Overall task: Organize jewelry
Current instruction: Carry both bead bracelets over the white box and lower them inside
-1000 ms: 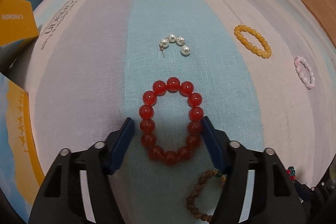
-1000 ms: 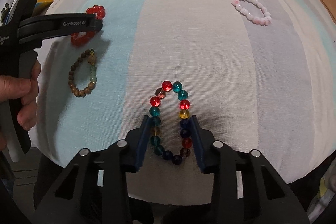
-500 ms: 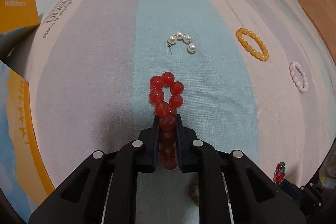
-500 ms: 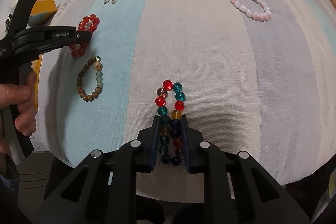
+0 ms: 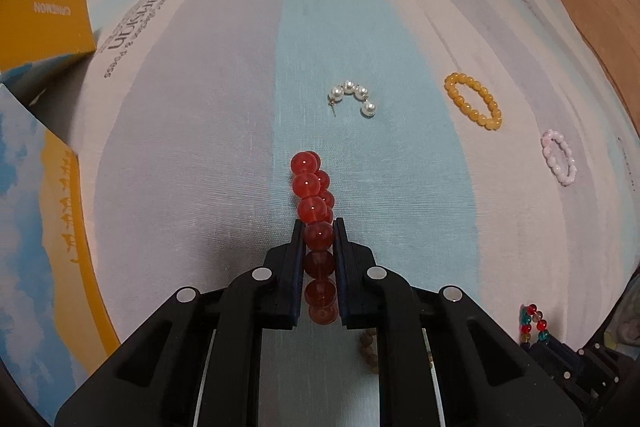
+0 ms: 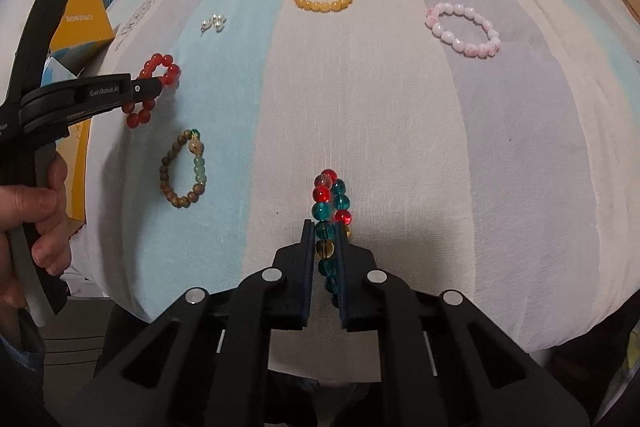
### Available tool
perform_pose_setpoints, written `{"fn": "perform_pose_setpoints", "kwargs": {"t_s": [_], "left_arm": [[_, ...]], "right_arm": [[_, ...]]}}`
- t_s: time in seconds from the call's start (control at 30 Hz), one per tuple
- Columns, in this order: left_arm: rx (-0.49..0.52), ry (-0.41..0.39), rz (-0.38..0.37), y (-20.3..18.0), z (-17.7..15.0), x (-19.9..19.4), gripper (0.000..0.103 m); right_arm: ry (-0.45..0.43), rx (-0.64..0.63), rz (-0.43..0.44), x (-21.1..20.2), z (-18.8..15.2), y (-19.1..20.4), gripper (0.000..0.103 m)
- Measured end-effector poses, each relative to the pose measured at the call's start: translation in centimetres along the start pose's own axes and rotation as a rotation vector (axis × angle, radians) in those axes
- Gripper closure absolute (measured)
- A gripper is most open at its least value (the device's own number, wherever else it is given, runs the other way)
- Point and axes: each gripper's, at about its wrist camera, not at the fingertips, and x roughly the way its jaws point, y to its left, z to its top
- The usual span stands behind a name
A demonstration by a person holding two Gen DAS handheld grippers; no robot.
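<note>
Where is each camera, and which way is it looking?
Left wrist view: sits on the left gripper, looks down along its jaws, shut on the red bracelet on the striped cloth; only that gripper shows.
Right wrist view: sits on the right gripper, looks down along its jaws, shut on the multicolour bracelet; the left gripper and the hand holding it show at the left.
Both share: both bracelets, pearl earring, yellow bracelet, pink bracelet.
</note>
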Motion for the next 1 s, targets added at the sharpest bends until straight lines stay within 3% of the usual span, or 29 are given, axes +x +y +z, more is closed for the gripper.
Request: {"fn": "perform_pose_setpoints", "kwargs": {"t_s": [1.0], "left_arm": [[0.018,-0.070,0.010,1.5,-0.8,-7.2,0.091]], "right_arm": [[-0.125,-0.006,0.015,-4.6,3.8,1.8,0.094]]}}
